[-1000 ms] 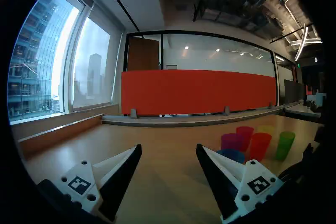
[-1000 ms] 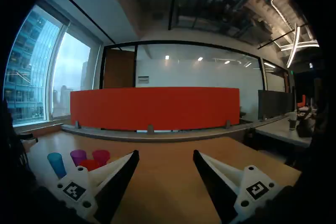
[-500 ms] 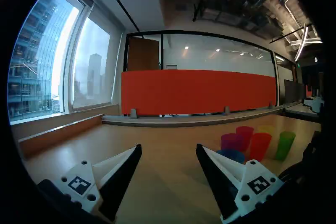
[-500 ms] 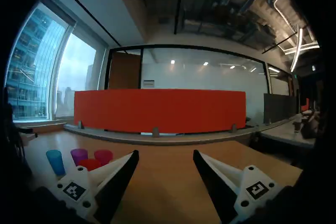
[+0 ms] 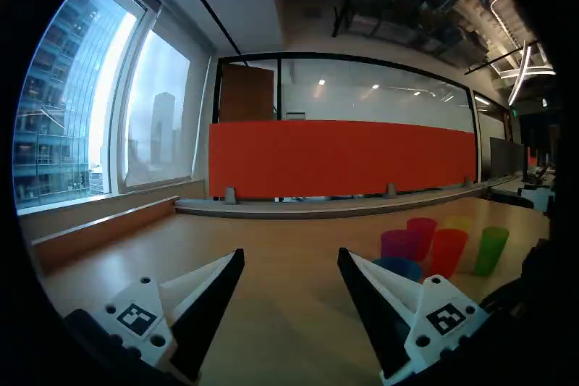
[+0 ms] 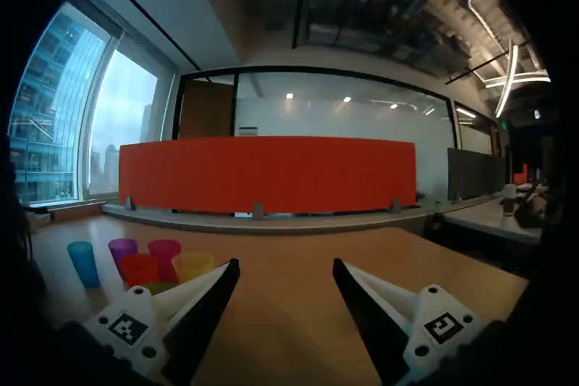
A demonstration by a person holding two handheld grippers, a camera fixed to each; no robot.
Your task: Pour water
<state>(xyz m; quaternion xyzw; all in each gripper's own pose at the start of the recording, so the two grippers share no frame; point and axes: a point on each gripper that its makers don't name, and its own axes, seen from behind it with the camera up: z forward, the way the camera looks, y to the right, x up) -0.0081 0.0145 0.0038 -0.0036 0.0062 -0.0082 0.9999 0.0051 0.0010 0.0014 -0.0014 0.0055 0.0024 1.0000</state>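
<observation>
Several coloured plastic cups stand in a cluster on the wooden table (image 5: 289, 256). In the left gripper view they are at the right: a purple cup (image 5: 398, 242), a pink cup (image 5: 422, 230), an orange-red cup (image 5: 447, 251), a green cup (image 5: 492, 249), a yellow cup (image 5: 459, 222) and a blue cup (image 5: 399, 268) partly behind my right finger. My left gripper (image 5: 289, 261) is open, empty, left of the cups. In the right gripper view the cups sit at the lower left: blue cup (image 6: 84, 263), purple cup (image 6: 122, 253), pink cup (image 6: 164, 254), red cup (image 6: 139, 269), yellow cup (image 6: 191, 265). My right gripper (image 6: 286, 264) is open and empty.
A long orange-red divider panel (image 5: 340, 158) stands along the table's far edge, with a glass wall behind it. Large windows (image 5: 79, 125) run along the left. Another desk (image 6: 499, 219) with small objects lies at the far right.
The right gripper's view has tipped down and drawn nearer the cups, so more of them show at its lower left. The left gripper has held still.
</observation>
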